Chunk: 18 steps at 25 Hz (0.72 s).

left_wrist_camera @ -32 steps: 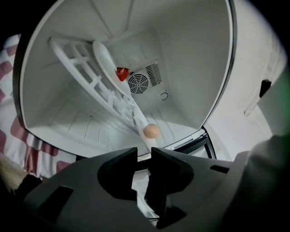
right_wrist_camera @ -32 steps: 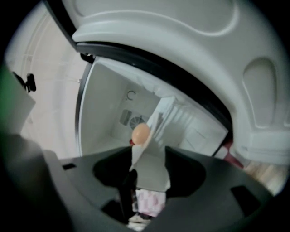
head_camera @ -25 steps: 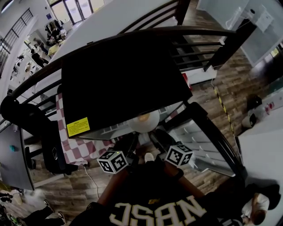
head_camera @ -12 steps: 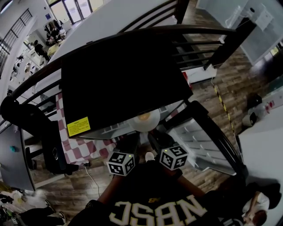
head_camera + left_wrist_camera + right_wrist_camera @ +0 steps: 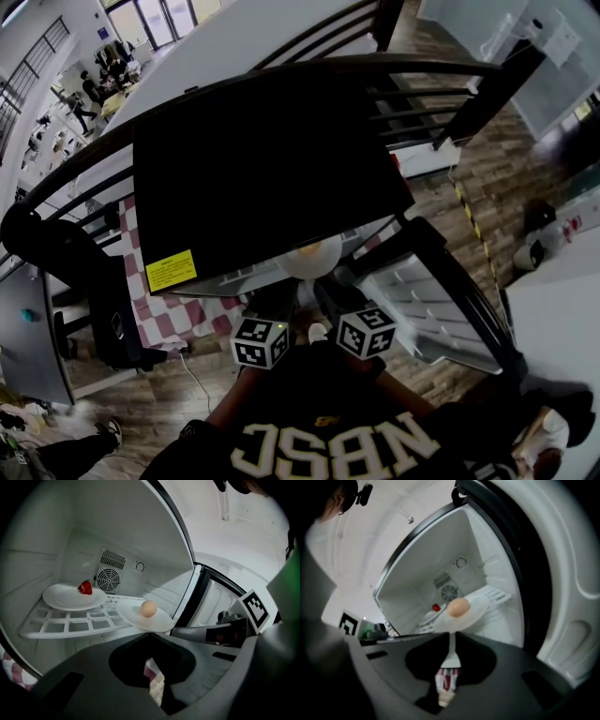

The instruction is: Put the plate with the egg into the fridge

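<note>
Showing second plate [image 5: 65, 601] inside fridge [image 5: 122, 531]: gripper views, not head view.

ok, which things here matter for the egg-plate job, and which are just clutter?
Job: plate, egg on it, open fridge, its white shelf.
Lying about: second plate with red item on the shelf, checkered cloth.

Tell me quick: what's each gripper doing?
Left gripper: shut, nothing between the jaws, tips at the plate rim.
Right gripper: jaws have just been closing, now clamped on the plate's rim.
</note>
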Each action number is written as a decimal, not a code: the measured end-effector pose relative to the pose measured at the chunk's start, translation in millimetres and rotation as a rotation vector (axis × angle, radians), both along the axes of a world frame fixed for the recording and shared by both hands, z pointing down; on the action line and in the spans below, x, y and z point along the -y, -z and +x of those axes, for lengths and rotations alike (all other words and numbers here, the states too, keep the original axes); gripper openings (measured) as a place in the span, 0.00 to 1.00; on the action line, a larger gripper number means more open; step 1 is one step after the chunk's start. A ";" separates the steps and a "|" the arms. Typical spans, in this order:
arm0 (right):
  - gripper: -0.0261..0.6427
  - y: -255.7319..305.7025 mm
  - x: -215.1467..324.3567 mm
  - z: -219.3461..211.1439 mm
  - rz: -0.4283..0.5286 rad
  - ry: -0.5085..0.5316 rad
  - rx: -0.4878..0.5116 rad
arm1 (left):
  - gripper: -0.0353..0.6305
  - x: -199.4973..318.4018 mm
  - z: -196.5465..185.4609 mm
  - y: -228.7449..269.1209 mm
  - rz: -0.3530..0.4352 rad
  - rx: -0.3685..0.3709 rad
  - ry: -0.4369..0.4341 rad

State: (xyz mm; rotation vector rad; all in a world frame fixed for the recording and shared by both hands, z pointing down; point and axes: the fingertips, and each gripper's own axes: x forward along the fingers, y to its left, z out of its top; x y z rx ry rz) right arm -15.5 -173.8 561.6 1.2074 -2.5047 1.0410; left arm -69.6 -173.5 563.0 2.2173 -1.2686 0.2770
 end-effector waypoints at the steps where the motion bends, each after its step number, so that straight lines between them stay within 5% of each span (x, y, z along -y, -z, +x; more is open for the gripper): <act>1: 0.12 -0.2 1.1 -0.4 -0.002 -0.003 0.004 | 0.09 1.4 0.4 -0.1 -0.001 -0.003 -0.001; 18: 0.12 -1.8 23.1 0.8 -0.020 -0.047 0.026 | 0.09 23.7 5.2 0.9 -0.007 -0.022 -0.040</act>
